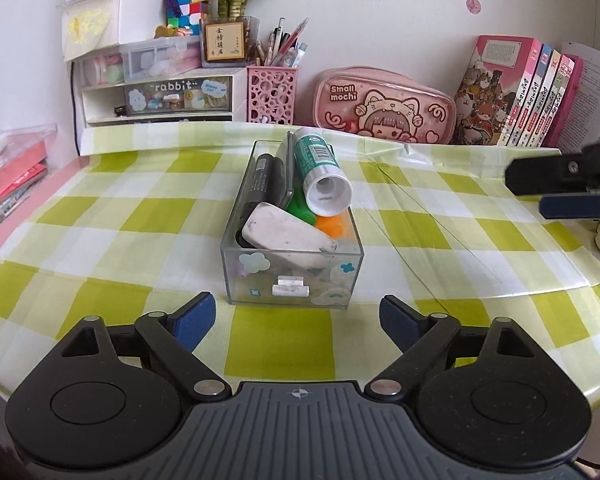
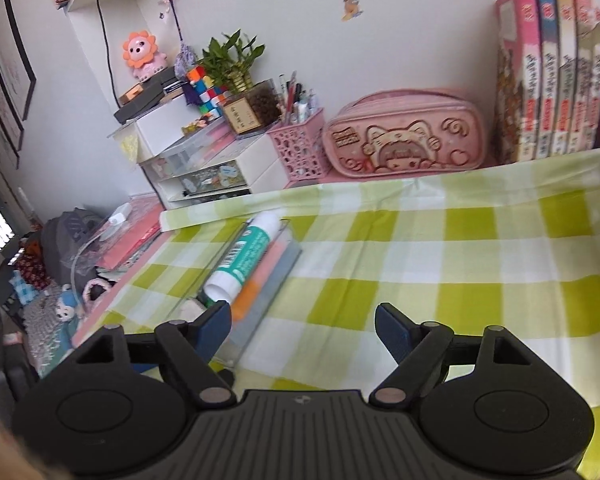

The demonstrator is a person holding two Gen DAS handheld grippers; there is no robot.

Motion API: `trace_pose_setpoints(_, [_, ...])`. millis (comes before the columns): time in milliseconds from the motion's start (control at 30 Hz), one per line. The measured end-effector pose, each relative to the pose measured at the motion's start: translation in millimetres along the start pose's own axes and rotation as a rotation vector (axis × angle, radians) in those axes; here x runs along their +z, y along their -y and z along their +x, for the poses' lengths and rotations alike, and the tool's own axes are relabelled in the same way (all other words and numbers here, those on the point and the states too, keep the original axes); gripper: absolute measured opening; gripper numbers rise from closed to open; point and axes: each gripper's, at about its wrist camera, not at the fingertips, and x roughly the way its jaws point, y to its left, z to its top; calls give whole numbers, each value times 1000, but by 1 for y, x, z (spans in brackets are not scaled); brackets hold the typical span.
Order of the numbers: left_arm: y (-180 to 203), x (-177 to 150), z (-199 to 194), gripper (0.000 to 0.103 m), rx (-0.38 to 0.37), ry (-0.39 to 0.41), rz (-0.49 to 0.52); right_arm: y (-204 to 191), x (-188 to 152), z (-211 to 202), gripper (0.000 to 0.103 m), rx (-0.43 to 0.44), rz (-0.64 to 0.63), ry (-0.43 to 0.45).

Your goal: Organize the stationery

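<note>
Both our tongs are open and empty: left tongs (image 1: 296, 316) at six o'clock of the clear box (image 1: 292, 264), which holds the glue stick (image 1: 320, 172) and eraser (image 1: 288, 232) mid-desk (image 1: 100, 216); right tongs (image 2: 303, 326) at its three o'clock. We should judge everything boxed, so withdraw gently without nudging.

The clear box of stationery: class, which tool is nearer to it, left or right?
Left. The left tool sits open just in front of the clear box, facing its near end. The right tool, also open, is off to the box's right side, slightly farther.
</note>
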Motion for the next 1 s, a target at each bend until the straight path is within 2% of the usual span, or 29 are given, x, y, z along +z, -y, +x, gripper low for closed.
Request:
trace_pose_setpoints(67, [5, 2, -8, 98, 9, -16, 3, 1, -5, -11, 85, -77, -15, 22])
trace_pose_setpoints(167, [13, 8, -17, 98, 37, -34, 20, 1, -11, -24, 90, -168, -30, 47])
trace_pose_setpoints(367, [20, 16, -28, 98, 65, -41, 25, -3, -17, -35, 97, -265, -64, 51])
trace_pose_setpoints(1000, [28, 22, -38, 98, 107, -30, 53, -8, -18, -31, 98, -270, -81, 29])
